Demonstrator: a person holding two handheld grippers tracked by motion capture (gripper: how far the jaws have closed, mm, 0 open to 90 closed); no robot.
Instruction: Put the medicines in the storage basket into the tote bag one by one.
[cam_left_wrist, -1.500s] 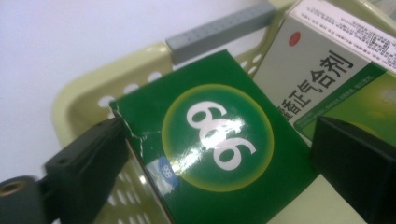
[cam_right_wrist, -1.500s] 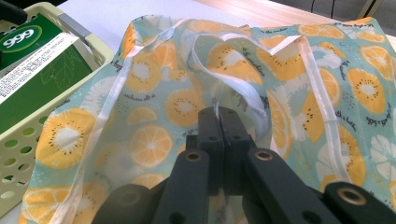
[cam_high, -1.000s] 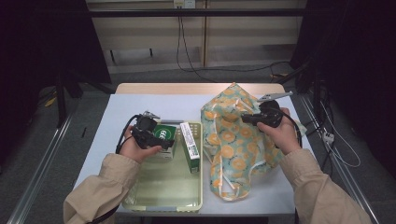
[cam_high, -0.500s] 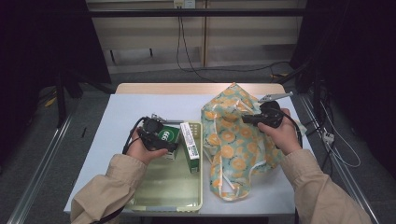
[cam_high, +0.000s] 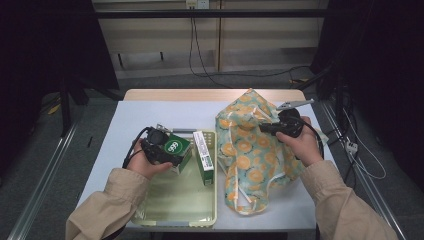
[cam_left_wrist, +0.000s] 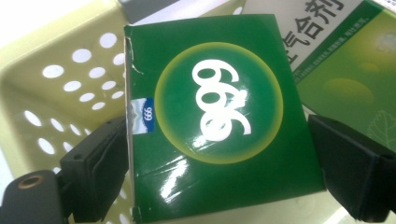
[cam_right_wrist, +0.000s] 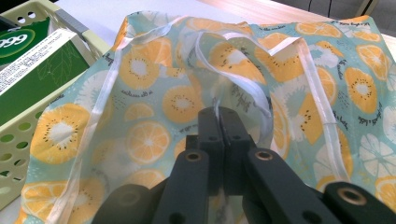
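Observation:
A green box marked 999 (cam_high: 176, 147) (cam_left_wrist: 219, 121) stands at the back of a pale yellow perforated basket (cam_high: 175, 220) (cam_left_wrist: 70, 79). My left gripper (cam_high: 171, 152) (cam_left_wrist: 219, 154) has just been closing, and its jaws now touch the box on both sides. A long green and white box (cam_high: 203, 156) (cam_left_wrist: 336, 60) (cam_right_wrist: 37, 70) leans beside it. To the right lies a cloth bag printed with orange slices (cam_high: 250, 150) (cam_right_wrist: 140, 135). My right gripper (cam_high: 263, 129) (cam_right_wrist: 218, 114) is shut, pinching the bag's white-trimmed fabric near its top.
The basket (cam_right_wrist: 14, 140) sits at the front left of the white table (cam_high: 140, 115), against the bag. Behind the table's wooden back edge (cam_high: 210, 94), cables cross the floor. Metal rails run along both sides of the table.
The left hand has shifted slightly at the green box and its jaws have drawn in against the box's sides. The right hand and the bag have kept still.

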